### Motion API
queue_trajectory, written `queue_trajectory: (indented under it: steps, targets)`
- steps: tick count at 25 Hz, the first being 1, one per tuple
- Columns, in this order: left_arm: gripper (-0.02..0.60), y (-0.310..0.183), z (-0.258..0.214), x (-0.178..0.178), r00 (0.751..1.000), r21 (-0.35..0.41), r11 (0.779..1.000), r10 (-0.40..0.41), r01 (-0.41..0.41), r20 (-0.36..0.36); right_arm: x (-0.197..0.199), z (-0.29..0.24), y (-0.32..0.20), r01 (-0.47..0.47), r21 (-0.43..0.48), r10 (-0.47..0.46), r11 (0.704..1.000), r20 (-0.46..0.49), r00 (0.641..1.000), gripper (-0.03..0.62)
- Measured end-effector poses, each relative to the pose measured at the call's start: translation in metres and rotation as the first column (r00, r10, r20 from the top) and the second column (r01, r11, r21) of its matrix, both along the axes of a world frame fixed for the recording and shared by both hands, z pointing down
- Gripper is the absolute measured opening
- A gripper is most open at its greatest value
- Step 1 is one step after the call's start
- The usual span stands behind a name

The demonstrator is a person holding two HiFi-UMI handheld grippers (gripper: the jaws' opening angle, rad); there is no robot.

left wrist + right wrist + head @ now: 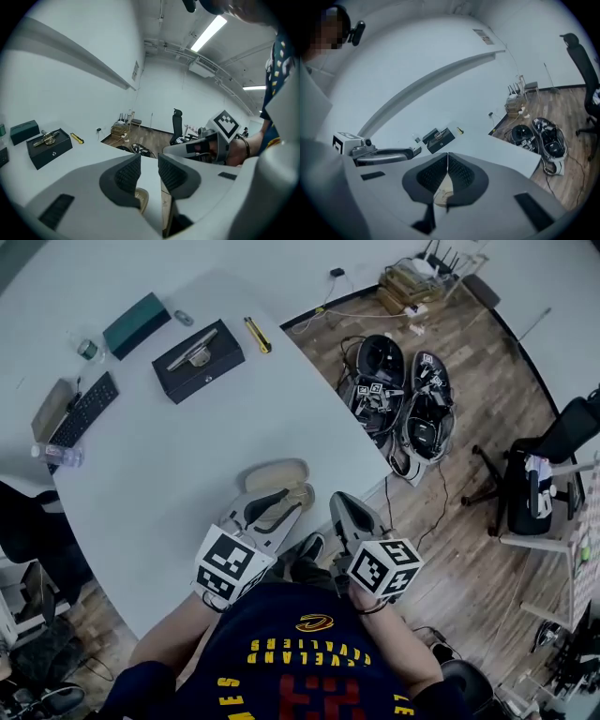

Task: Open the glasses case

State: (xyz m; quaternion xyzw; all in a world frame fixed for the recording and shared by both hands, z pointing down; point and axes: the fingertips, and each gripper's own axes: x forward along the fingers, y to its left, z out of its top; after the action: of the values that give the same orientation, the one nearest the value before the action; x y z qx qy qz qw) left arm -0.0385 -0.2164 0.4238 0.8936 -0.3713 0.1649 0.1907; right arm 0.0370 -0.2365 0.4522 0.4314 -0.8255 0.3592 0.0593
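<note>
The beige glasses case (276,474) lies on the white table (187,474) near its front edge. It looks parted into two shells, and the nearer one is partly hidden by my left gripper. My left gripper (289,505) hovers just above the case with a clear gap between its jaws and nothing in them. A bit of the case (141,200) shows below the left gripper (149,165). My right gripper (341,502) is beside the case, off the table's edge. The right gripper (448,161) has its pads pressed together, empty, with the case (440,197) beneath.
Farther back on the table are a black box with a metal handle (199,360), a green box (137,324), a yellow knife (257,334), a keyboard (84,409) and a bottle (56,456). Gear bags (403,399) and an office chair (553,456) stand on the wood floor to the right.
</note>
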Motion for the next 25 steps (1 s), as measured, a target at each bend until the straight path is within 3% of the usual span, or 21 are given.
queue_trajectory:
  steps: [5, 13, 17, 25]
  targets:
    - [0.124, 0.005, -0.035, 0.008, 0.997, 0.038, 0.999, -0.009, 0.012, -0.078, -0.008, -0.044, 0.000, 0.077, 0.189, -0.055, 0.979, -0.118, 0.992, 0.018]
    - [0.117, 0.007, -0.073, 0.017, 0.989, 0.101, 0.994, -0.028, 0.044, -0.146, -0.015, -0.121, 0.007, 0.175, 0.476, -0.064, 0.862, -0.240, 0.969, 0.018]
    - [0.117, 0.009, -0.064, 0.023, 0.985, 0.060, 0.997, -0.037, 0.048, -0.166, -0.019, -0.132, 0.012, 0.192, 0.514, -0.070, 0.836, -0.248, 0.966, 0.018]
    - [0.117, 0.010, -0.060, 0.022, 0.986, 0.047, 0.998, -0.035, 0.043, -0.166, -0.021, -0.129, 0.017, 0.205, 0.522, -0.081, 0.828, -0.251, 0.965, 0.018]
